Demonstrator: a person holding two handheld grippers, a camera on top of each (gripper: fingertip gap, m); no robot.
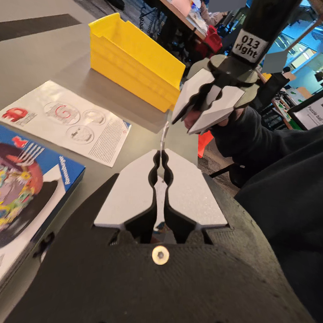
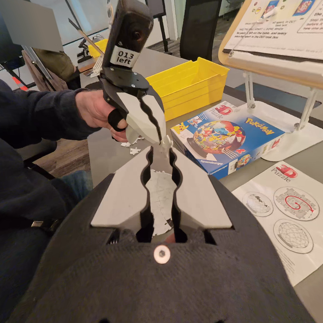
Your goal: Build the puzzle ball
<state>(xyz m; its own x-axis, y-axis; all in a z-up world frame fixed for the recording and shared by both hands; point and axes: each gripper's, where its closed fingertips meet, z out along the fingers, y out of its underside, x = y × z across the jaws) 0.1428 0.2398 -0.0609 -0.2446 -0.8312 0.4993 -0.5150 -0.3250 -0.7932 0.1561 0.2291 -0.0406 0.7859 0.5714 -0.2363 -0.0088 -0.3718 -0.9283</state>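
My left gripper [image 1: 160, 153] is shut on a thin white puzzle piece [image 1: 163, 138], seen edge-on and sticking out past the fingertips. In the right wrist view the left gripper [image 2: 161, 139] points down and its piece [image 2: 167, 143] hangs just in front of my right gripper [image 2: 161, 150]. The right gripper's jaws stand apart with nothing between them; it also shows in the left wrist view [image 1: 183, 126]. Below the right fingers a white, partly joined patch of pieces [image 2: 160, 195] lies on the table. A few loose white pieces [image 2: 133, 149] lie near the table edge.
An empty yellow bin [image 2: 188, 87] stands at the back of the grey table [image 2: 111, 160]. The blue puzzle box [image 2: 227, 139] and an instruction sheet [image 2: 283, 218] lie to the right. A white stand holding a board [image 2: 279, 61] is at far right. The table edge drops off to the left. The grippers are tip to tip, or close to it.
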